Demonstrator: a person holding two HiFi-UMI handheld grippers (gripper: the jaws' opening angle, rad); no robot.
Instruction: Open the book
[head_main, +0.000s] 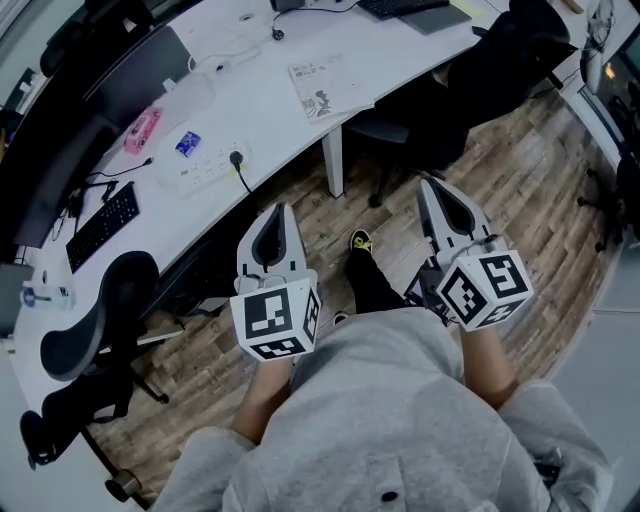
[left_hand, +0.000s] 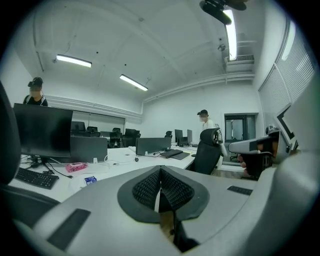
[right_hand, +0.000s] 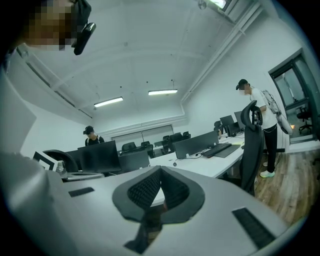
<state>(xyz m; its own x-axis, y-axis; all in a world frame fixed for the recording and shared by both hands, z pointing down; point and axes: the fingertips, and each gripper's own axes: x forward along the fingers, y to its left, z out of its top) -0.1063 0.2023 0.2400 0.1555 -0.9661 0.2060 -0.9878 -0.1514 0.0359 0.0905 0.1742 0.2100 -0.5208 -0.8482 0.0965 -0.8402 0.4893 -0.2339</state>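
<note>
Book (head_main: 320, 86) lying flat near the front edge of the white bench (head_main: 262, 120), left tongs (head_main: 278, 212) and right tongs (head_main: 430, 186) both pressed together, empty, over the wood floor (head_main: 310, 195)

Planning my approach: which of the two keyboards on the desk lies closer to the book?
The keyboard at the head view's top edge, just beyond the book; the other keyboard lies far left.

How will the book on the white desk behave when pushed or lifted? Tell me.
The book looks thin, so it probably flops when lifted by one edge and feels light. Flat on the smooth white desk, it would likely slide, not tip.
</note>
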